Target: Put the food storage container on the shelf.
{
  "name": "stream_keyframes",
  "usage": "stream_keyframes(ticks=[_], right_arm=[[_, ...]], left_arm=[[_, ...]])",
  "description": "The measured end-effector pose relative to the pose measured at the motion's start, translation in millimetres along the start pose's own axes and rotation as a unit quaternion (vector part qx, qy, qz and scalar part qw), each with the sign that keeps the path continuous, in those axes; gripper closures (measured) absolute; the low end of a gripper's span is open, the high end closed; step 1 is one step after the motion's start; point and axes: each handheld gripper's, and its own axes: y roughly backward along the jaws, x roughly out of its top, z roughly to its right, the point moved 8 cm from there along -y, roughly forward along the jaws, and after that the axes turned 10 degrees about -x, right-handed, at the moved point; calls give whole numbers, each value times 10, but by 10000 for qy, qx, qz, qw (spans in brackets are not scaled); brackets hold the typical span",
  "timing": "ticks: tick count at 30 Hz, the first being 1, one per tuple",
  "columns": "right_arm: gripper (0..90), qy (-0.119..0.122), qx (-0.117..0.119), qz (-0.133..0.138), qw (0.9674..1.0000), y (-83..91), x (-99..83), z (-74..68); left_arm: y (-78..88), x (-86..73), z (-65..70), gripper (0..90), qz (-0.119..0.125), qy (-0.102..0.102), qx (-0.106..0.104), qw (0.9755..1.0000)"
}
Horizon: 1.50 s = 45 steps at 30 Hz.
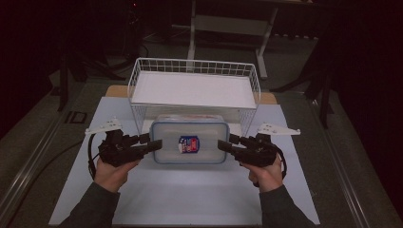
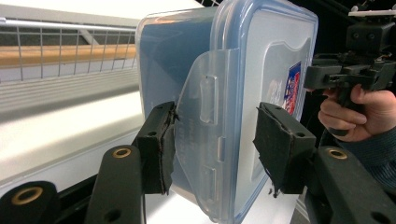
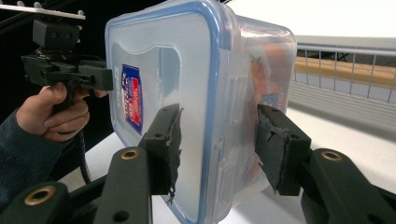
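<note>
Covering the table, a white rectangular mat (image 1: 190, 190) is seen under a white wire basket shelf (image 1: 195, 90). Before it, a clear plastic box with a blue-rimmed lid (image 1: 190, 142) is flanked by the left gripper (image 1: 154, 145) and right gripper (image 1: 224, 145), jaws held apart around its end latches.

Left gripper (image 1: 157, 143) and right gripper (image 1: 223, 145) face inward, jaws parted.
</note>
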Motion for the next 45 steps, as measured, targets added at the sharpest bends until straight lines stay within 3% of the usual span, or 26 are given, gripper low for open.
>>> stream_keyframes(ticks=[35, 45], right_arm=[[517, 190, -1, 214, 9996, 10, 389, 49], [517, 229, 4, 334, 9992, 15, 516, 64]], left_arm=[[-13, 386, 4, 490, 225, -234, 33, 9995], [-16, 544, 15, 490, 282, -385, 48, 9988]])
